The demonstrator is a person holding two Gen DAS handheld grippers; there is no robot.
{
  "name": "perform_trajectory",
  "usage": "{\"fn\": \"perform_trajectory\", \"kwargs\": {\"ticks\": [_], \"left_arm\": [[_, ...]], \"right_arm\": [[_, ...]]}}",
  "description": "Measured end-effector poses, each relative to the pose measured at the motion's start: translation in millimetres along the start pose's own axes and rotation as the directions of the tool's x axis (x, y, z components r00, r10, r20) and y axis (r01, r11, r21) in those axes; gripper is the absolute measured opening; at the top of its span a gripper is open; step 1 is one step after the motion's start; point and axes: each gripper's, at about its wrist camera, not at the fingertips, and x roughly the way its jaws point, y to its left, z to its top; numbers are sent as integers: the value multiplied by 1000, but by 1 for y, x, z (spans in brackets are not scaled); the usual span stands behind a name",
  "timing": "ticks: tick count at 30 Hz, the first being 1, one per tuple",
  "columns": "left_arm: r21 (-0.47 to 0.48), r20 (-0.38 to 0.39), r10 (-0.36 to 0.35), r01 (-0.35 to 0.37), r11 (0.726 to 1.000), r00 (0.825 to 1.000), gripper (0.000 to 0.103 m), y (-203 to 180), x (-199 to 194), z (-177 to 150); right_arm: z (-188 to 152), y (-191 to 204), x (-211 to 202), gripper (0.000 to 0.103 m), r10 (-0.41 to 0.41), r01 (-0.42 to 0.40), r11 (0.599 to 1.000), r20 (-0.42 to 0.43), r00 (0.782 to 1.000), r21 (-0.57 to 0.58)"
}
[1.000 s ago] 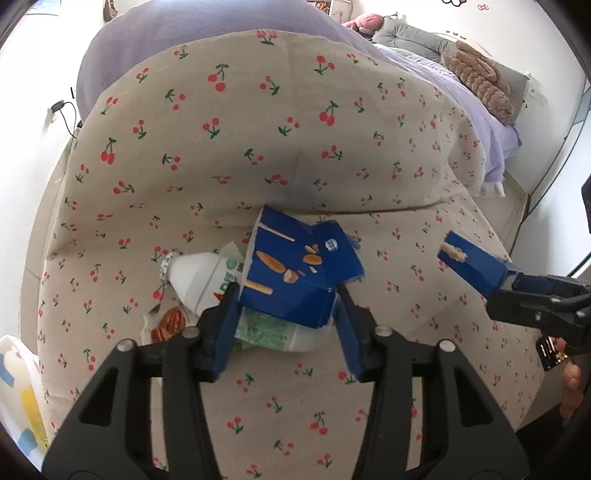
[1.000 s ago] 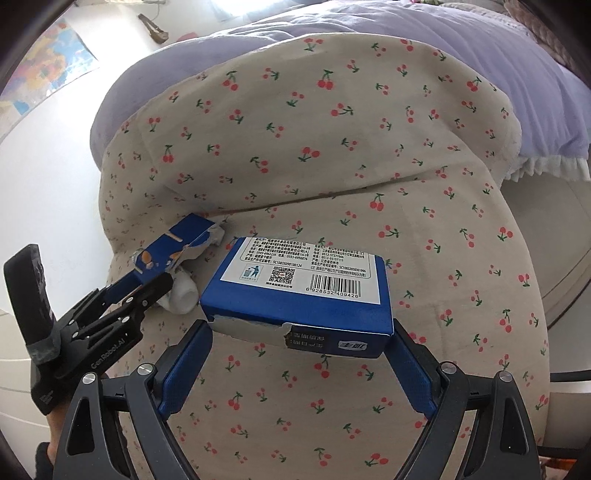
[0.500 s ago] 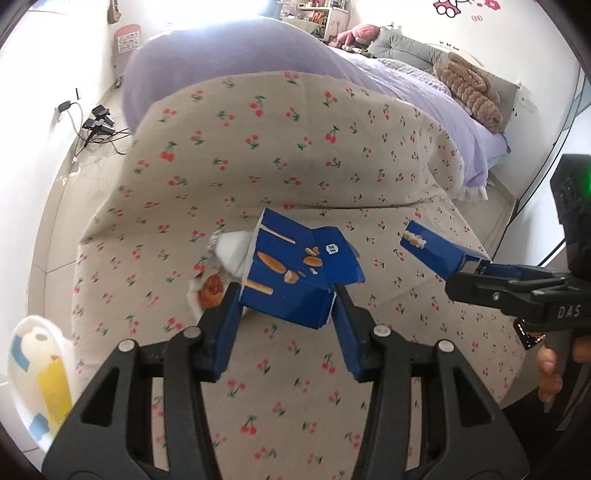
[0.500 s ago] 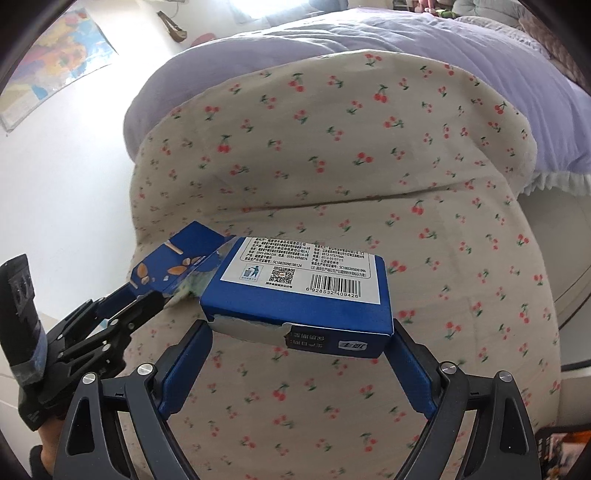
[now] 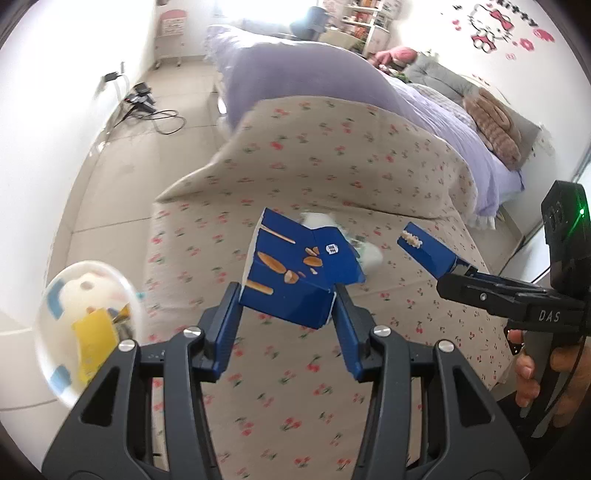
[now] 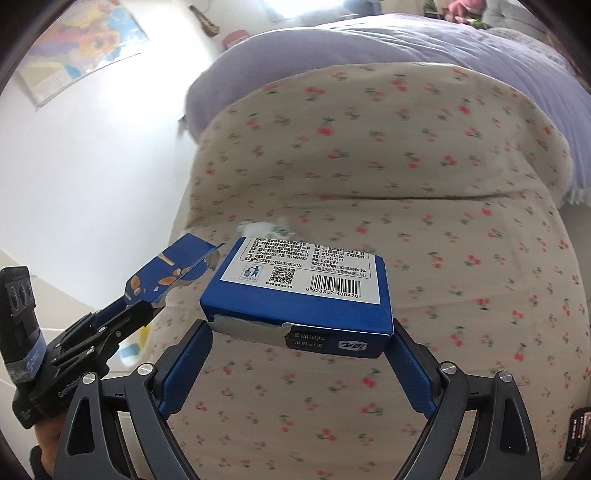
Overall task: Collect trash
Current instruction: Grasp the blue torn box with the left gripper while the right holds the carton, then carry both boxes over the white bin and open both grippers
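A cream cover printed with small red cherries (image 5: 332,155) is seen draped over the near end of the bed, with a lilac duvet (image 5: 295,70) heaped beyond it and a brown plush cushion (image 5: 495,125) and a grey pillow (image 5: 439,74) laid towards the far end. On the pale tiled floor (image 5: 122,166) beside the bed, black cables and a power strip (image 5: 142,99) are spotted by the wall, while pink cat-and-bow stickers (image 5: 491,26) are picked out on the wall behind the bed. From the right wrist view, a colourful map (image 6: 74,48) is seen pinned to the white wall.
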Motion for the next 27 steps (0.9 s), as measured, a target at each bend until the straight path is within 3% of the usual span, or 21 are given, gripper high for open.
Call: {"fn": "perform_trajectory", "kwargs": {"ticks": [10,27], "left_arm": [[-94,6,47,-46,994,999,50,58,-31,-18],[-239,-11,116,-116,964,993,50,129,-61,-46]], "right_arm": [[-4,62,24,93,38,-40,995,-31,999,-86],[-17,132,54,93,75,-87,983,-81,994,-161]]}}
